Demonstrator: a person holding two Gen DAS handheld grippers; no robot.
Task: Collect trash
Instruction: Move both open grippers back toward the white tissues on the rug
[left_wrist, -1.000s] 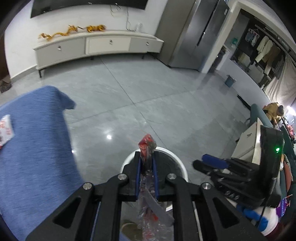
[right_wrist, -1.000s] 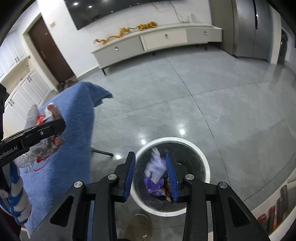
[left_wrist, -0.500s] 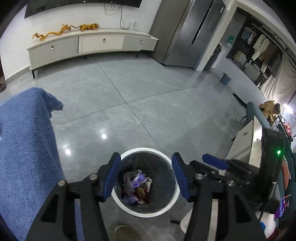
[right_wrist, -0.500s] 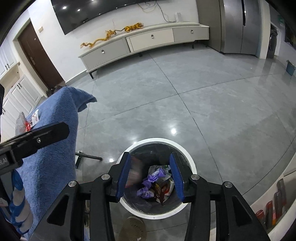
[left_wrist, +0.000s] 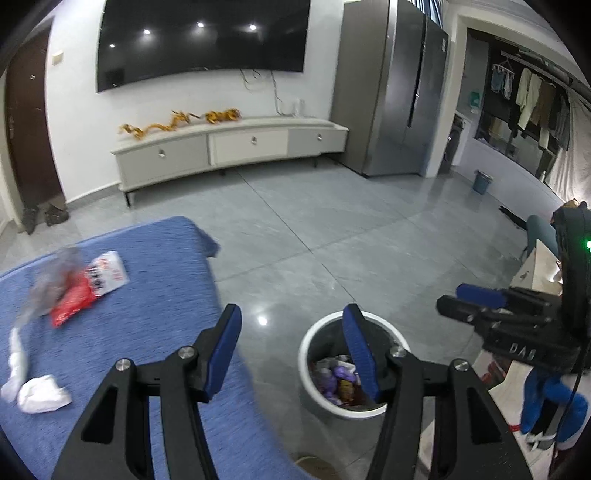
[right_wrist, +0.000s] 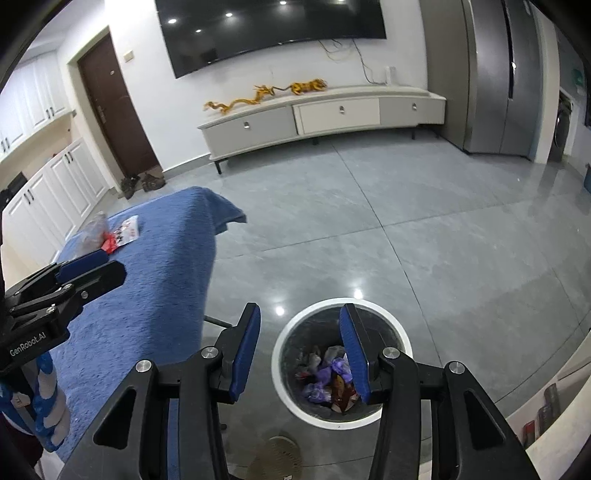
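Observation:
A white-rimmed trash bin (left_wrist: 309, 343) stands on the floor with crumpled wrappers inside; it also shows in the right wrist view (right_wrist: 399, 332). My left gripper (left_wrist: 293, 317) is open and empty, between the blue-covered table (left_wrist: 155, 280) and the bin. My right gripper (right_wrist: 299, 317) is open and empty above the bin's left rim. On the blue cloth lie a red and white wrapper (left_wrist: 94, 286), clear crumpled plastic (left_wrist: 48, 284) and white crumpled tissue (left_wrist: 35, 387). The wrapper also shows in the right wrist view (right_wrist: 122, 232).
The grey tiled floor (right_wrist: 406, 229) stretches to a white TV cabinet (right_wrist: 325, 114) and a steel fridge (right_wrist: 495, 74). A sandal (right_wrist: 277, 458) lies in front of the bin. Shelves with bottles sit at the right edge (right_wrist: 543, 410).
My left gripper opened and dropped its red wrapper into the bin, then swung left toward the table. My right gripper also opened wider over the bin.

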